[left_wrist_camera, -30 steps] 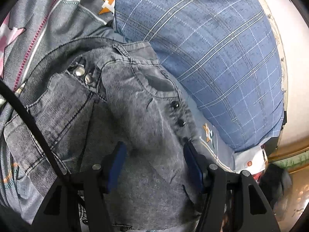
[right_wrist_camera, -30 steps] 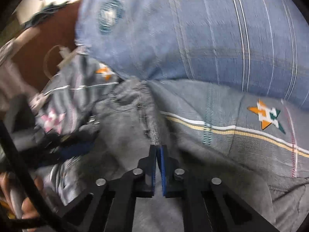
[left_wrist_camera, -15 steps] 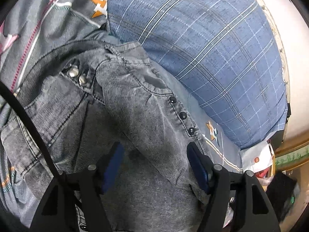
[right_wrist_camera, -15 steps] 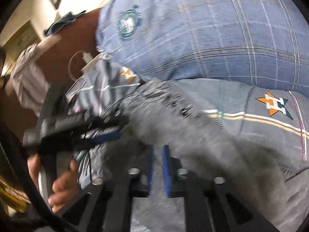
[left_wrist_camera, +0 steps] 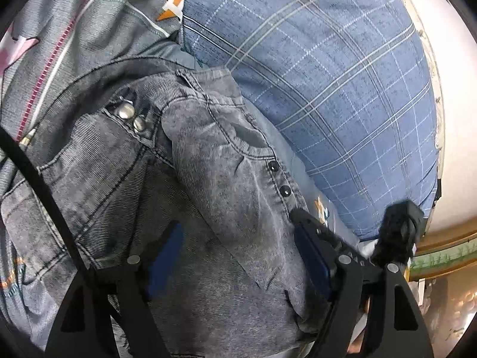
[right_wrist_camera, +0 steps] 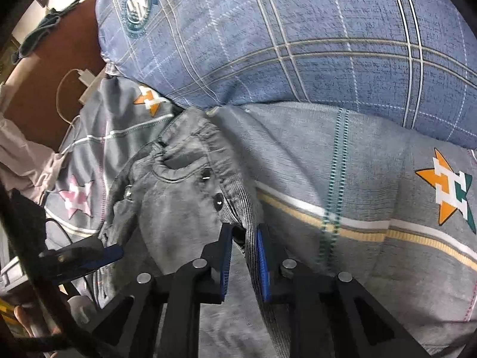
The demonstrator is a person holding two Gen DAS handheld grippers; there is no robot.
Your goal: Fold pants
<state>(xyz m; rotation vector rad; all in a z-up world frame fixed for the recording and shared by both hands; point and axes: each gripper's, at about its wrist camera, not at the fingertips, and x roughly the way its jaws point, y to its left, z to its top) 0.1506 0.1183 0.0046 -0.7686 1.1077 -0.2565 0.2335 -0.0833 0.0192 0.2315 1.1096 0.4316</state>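
A grey printed bedsheet, marked with orange stars and coloured stripes, covers the bed, and a blue plaid pillow lies at its far side. The pants, grey washed denim, lie bunched on the sheet just near of the pillow, waistband toward the far side, one layer lapped over another. Two metal snaps sit on the waistband at the left, and small dark rivets line the right edge of the upper layer. The left gripper has its fingers wide apart, straddling the upper fold without pinching it. The right gripper stands at the right edge of the pants with its fingers only partly apart; a strip of the seamed edge runs between the blue pads, but whether they press on it cannot be told. Judged from its creases, the denim is soft yet fairly heavy and thick at seams and waistband; it should drape and sag when lifted, not slip. The firm points of hold are probably the waistband and side seams, where stacked layers give the pads a thick, stable bite. A white charger and cable lie at the far left, off the sheet.
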